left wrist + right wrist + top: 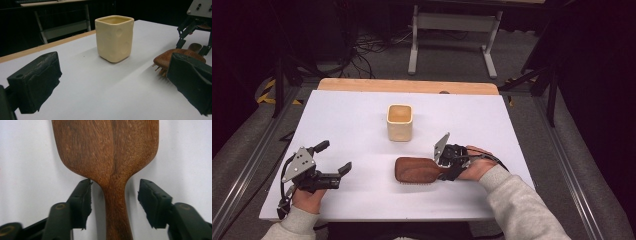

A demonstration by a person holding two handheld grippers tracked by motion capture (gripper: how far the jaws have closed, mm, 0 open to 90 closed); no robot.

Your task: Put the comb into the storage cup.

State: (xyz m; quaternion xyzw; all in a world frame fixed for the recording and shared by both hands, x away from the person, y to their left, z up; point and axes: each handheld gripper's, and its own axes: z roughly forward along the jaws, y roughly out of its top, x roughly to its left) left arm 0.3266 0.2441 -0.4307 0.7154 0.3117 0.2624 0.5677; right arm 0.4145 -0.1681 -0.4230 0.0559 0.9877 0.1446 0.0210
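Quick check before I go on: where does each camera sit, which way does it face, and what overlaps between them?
High view: above the person's side, looking forward and down on the white table; both forearms, left gripper and right gripper show.
Left gripper view: low over the table, facing the cream cup; own two black jaws stand wide apart.
Right gripper view: looking straight down at the wooden hairbrush; own jaws flank its handle with gaps.
Shared: the hairbrush shows in all three, the cup in the high and left gripper views.
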